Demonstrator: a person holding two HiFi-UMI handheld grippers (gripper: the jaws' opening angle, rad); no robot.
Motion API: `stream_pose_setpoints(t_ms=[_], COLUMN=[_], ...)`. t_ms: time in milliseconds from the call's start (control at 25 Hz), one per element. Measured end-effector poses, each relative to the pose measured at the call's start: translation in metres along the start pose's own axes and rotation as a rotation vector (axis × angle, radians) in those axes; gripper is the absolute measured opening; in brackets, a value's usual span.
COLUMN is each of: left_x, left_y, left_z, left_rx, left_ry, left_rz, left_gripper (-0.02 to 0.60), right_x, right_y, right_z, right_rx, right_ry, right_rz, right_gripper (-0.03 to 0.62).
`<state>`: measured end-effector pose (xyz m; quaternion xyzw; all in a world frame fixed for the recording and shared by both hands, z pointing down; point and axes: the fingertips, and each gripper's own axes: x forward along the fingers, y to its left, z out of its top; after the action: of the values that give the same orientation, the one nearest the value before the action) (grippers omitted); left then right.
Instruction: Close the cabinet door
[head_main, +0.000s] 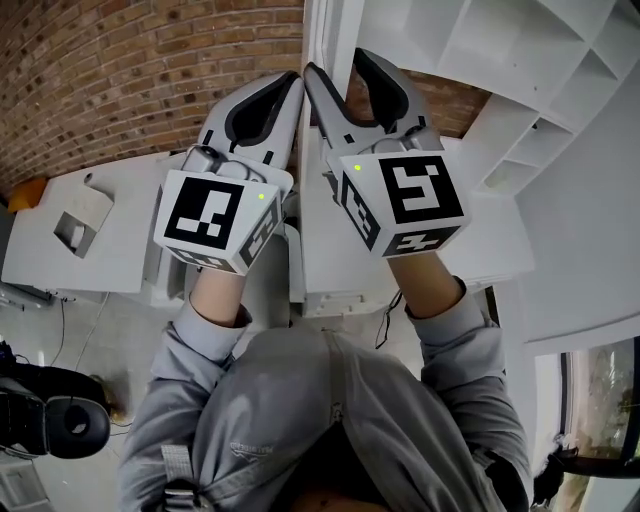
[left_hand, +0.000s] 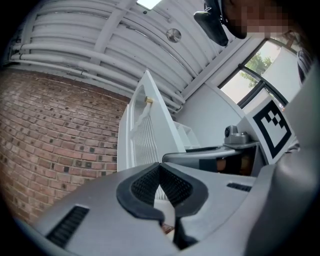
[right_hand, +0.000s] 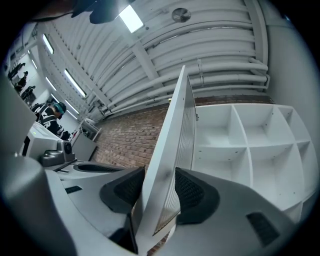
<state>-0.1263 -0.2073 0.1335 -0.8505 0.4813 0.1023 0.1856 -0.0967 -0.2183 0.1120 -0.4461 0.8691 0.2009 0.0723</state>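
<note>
A brick wall (right_hand: 130, 135) backs the white cabinet (right_hand: 250, 145), whose open compartments lie to the right. The cabinet door (right_hand: 172, 150) juts out edge-on between the wide-spread jaws of the right gripper (right_hand: 157, 175). Just left, the left gripper (left_hand: 161, 167) is closed on nothing.

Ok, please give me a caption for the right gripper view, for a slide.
Right gripper, jaws open, straddles the white cabinet door; bare shelves behind.

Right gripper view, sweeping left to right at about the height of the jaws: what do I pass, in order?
left gripper → brick wall → cabinet door, seen edge-on → open cabinet shelves
</note>
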Motion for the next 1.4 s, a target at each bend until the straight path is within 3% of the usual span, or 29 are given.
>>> stream_pose_setpoints(t_ms=[600, 800, 1400], left_x=[0.035, 0.051, 0.074], left_y=[-0.037, -0.060, -0.074], left_z=[-0.012, -0.018, -0.035], left_rx=[-0.044, -0.062, -0.087], left_ry=[-0.031, -0.031, -0.035], left_rz=[-0.164, -0.235, -0.324], left_gripper=[0.006, 0.006, 0.006], right_x=[-0.031, -0.037, -0.045], right_y=[-0.064, -0.086, -0.135], right_z=[-0.013, -0.020, -0.032], right_rx=[0.040, 0.080, 0.114], right_ry=[0.036, 0.058, 0.068], right_rz=[-0.083, -0.052, -0.074], right_gripper=[0.163, 0.135, 0.107])
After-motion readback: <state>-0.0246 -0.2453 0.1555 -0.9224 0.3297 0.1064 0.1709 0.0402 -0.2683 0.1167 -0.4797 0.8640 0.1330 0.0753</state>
